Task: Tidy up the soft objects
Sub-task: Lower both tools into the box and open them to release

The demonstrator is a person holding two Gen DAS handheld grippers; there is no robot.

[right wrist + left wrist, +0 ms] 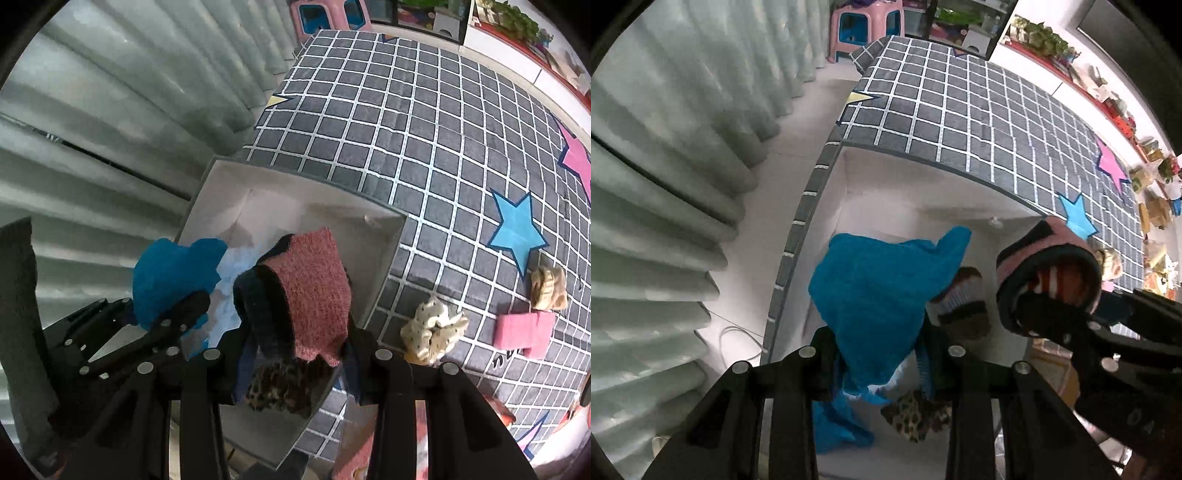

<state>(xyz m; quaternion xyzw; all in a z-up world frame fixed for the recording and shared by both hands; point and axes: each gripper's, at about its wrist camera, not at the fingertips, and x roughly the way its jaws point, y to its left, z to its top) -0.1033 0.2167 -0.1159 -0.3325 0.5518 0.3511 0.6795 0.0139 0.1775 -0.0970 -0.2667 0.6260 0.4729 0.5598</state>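
Note:
My left gripper (879, 354) is shut on a blue cloth (882, 291) that hangs over the white box (886, 192). Beside it, my right gripper (1067, 306) grips a pink and dark knitted sock (1049, 266). In the right wrist view the right gripper (295, 350) is shut on that sock (310, 291), above the box (303, 206). The left gripper (177, 310) with the blue cloth (170, 277) is just to its left. A striped sock (964, 299) and a leopard-print piece (916, 413) lie in the box.
The box stands at the edge of a grey checked carpet (406, 129) with coloured stars. A cream dotted piece (428, 328), a folded pink cloth (524, 332) and a beige piece (548, 288) lie on it. Pale curtains (110, 110) hang on the left. A pink stool (864, 26) stands beyond.

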